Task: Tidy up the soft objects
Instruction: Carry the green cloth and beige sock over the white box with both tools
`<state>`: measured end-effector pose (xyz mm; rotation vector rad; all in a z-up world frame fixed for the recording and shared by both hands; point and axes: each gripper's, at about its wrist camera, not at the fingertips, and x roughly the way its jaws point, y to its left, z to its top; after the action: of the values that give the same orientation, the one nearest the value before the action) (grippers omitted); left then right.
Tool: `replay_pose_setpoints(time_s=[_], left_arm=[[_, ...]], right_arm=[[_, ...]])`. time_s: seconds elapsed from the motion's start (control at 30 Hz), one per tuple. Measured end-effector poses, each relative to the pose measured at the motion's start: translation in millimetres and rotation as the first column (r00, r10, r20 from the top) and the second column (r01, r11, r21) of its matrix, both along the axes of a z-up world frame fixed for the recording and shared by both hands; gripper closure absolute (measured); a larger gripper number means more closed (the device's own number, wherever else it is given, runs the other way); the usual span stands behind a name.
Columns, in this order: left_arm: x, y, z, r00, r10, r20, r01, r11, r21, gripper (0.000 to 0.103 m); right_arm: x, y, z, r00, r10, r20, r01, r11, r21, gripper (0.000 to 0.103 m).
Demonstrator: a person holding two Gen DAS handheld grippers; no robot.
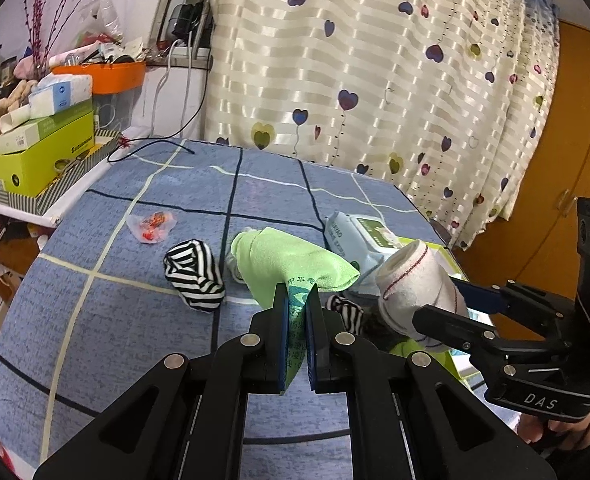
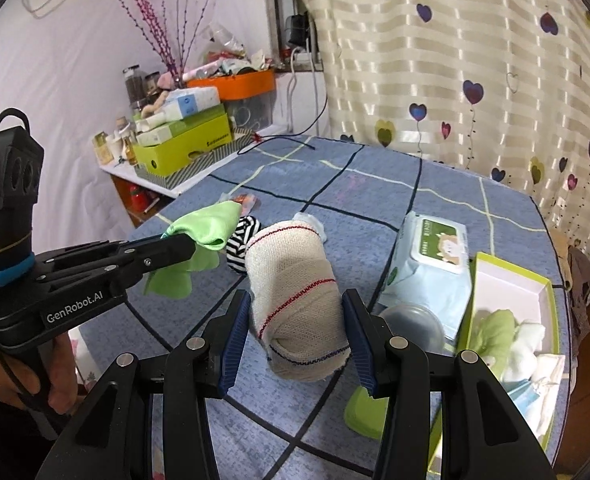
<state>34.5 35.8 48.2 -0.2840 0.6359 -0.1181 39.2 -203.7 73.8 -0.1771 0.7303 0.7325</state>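
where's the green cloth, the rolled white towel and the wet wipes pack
green cloth [image 1: 291,258], left wrist view, on its folded upper face
rolled white towel [image 2: 295,292], right wrist view, on the roll's side between the pads
wet wipes pack [image 2: 435,248], right wrist view, on its lid label

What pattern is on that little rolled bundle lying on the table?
Black and white stripes on the rolled bundle, clearest in the left wrist view.

Curtain: cream stripes with heart balloons, hanging behind the table.
Tablecloth: blue, checked.
Side shelf: stacked green boxes, orange tub, pink twigs.
Cable: black, trailing onto the tablecloth.
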Motion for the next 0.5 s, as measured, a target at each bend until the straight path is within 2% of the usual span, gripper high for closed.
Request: replay_pose_setpoints(time_s=[0.5], left_arm=[[4.9,-38.0,14.0,0.998,-0.065,0.012,0.064,0.997,0.037,0.096]], right_arm=[[-6.4,-46.7,10.5,0.997,-0.067,0.026,0.065,0.997,0.047,0.057]])
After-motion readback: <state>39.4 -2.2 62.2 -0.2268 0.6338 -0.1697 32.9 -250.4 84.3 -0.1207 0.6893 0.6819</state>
